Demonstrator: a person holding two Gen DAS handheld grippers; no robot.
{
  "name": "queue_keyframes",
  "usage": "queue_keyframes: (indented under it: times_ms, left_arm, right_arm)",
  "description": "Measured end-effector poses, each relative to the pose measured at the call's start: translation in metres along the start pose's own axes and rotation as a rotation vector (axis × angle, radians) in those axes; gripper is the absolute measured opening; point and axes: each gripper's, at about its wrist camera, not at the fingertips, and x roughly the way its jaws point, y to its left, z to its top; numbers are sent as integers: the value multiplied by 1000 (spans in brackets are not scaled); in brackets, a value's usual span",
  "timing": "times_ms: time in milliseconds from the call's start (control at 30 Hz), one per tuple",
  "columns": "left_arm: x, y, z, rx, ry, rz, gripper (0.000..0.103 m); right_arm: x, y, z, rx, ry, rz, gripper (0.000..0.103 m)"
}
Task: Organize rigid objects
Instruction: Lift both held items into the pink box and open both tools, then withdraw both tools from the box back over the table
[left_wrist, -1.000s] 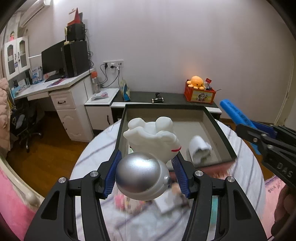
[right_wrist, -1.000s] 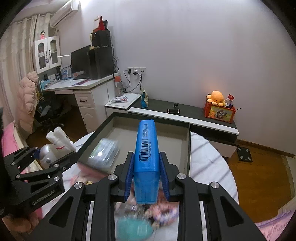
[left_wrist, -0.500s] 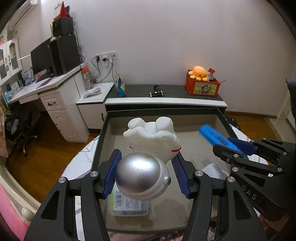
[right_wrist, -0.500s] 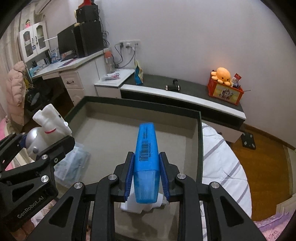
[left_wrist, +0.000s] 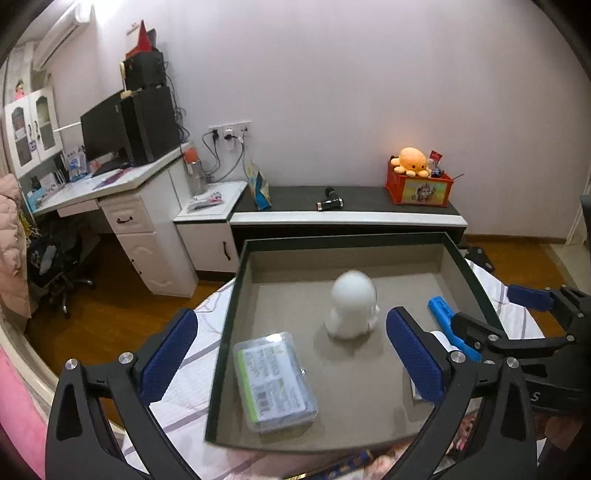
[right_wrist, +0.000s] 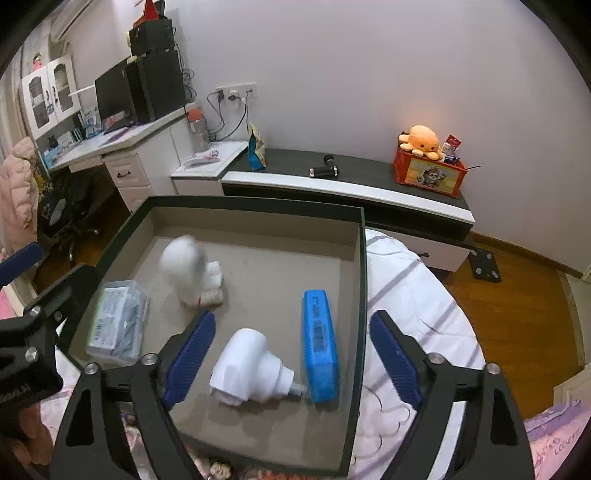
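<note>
Both the left gripper (left_wrist: 291, 350) and right gripper (right_wrist: 291, 358), jaws just opened and empty, hover over the tray (right_wrist: 360, 280), where the blue case (right_wrist: 319, 345) lies lengthwise at the frame's lower centre and the white figurine (left_wrist: 352, 304) mid-frame.

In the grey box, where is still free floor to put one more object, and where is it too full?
Free: the far strip of the box behind the white figure, and the middle floor between it and the blue case. Crowded: the near right, where the white bottle lies beside the blue case, and the near left with the clear packet.
</note>
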Motion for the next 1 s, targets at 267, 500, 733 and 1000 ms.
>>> queue_keyframes:
  times_ms: [267, 500, 733, 1000]
  left_arm:
    - [-61, 9, -12, -27, -51, 17, 103]
    - [-114, 21, -34, -56, -71, 27, 103]
    - [-152, 28, -61, -71, -70, 35, 103]
    - [-184, 35, -93, -113, -58, 26, 103]
  right_arm:
    - [-55, 2, -17, 54, -80, 2, 103]
    - [-112, 17, -42, 62, -156, 17, 103]
    - [-157, 35, -76, 64, -219, 26, 103]
    - [-194, 49, -115, 81, -272, 25, 103]
